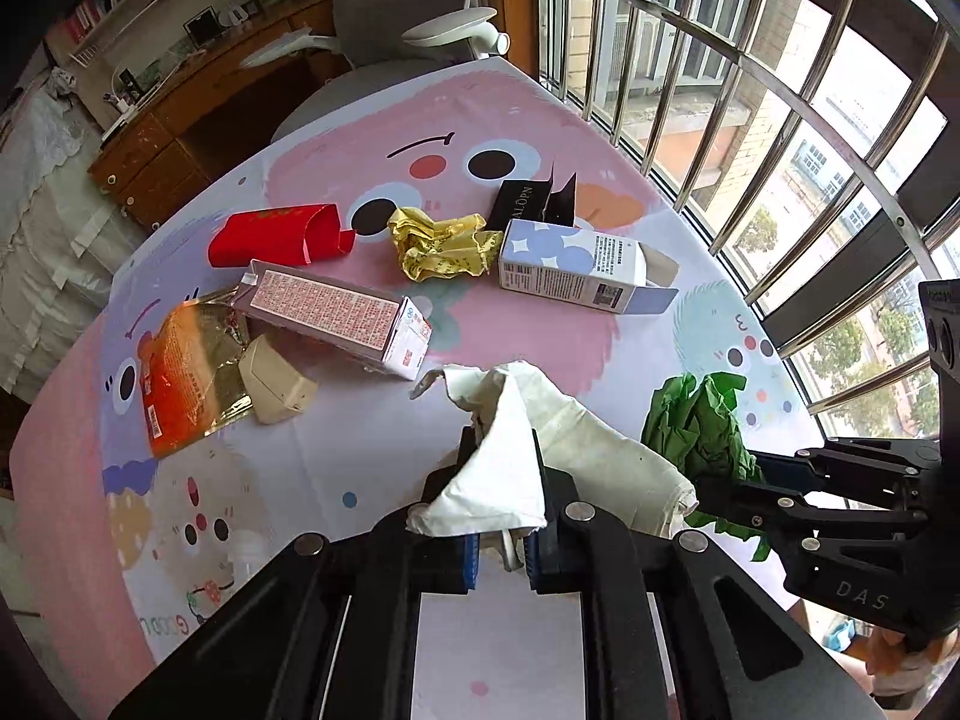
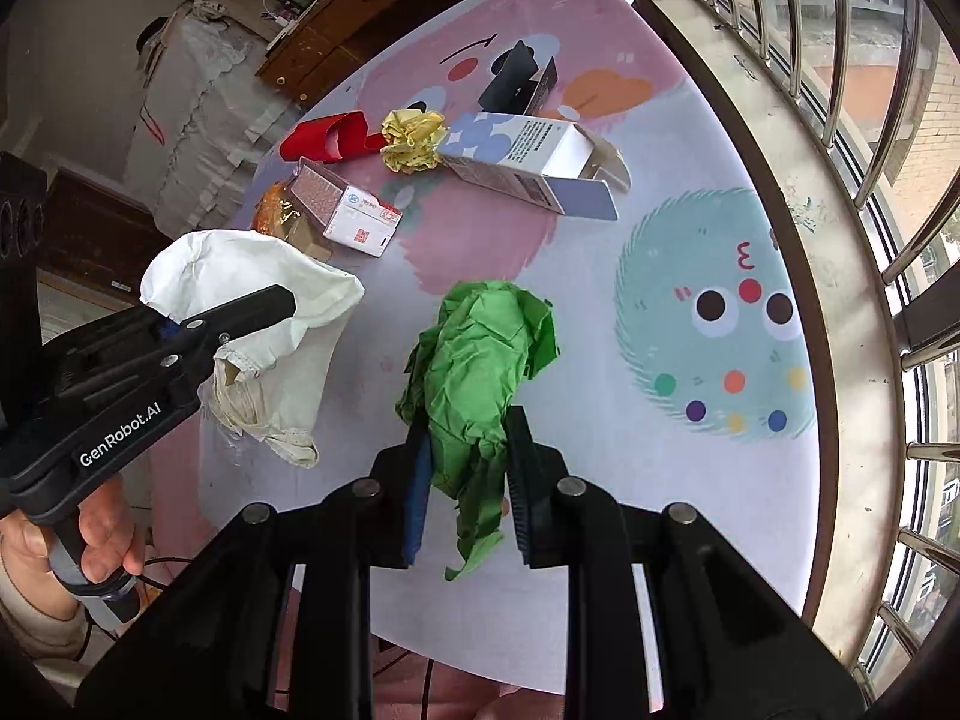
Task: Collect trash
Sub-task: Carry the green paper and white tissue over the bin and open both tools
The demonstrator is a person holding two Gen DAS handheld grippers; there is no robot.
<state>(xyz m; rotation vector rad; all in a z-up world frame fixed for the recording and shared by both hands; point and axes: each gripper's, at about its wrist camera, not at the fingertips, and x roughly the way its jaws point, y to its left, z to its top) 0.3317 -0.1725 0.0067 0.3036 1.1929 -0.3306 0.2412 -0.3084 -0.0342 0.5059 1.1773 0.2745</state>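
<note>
My left gripper (image 1: 503,456) is shut on a raised fold of a white cloth bag (image 1: 600,450), whose mouth gapes over the table. In the right wrist view the same gripper (image 2: 255,327) pinches the bag (image 2: 300,360) at its rim. My right gripper (image 2: 469,438) is shut on a crumpled green paper (image 2: 480,360), held just right of the bag; the left wrist view shows this paper (image 1: 699,420) beside the bag's opening. On the table further off lie a red packet (image 1: 276,237), a yellow wrapper (image 1: 441,243), a blue-white carton (image 1: 570,264), a pink box (image 1: 342,318) and an orange foil packet (image 1: 180,372).
A black folded box (image 1: 528,198) and a small beige piece (image 1: 276,384) also lie on the cartoon tablecloth (image 1: 540,120). Barred windows (image 1: 750,90) run along the table's right edge. A grey chair (image 1: 420,30) and a wooden desk (image 1: 180,120) stand beyond the far side.
</note>
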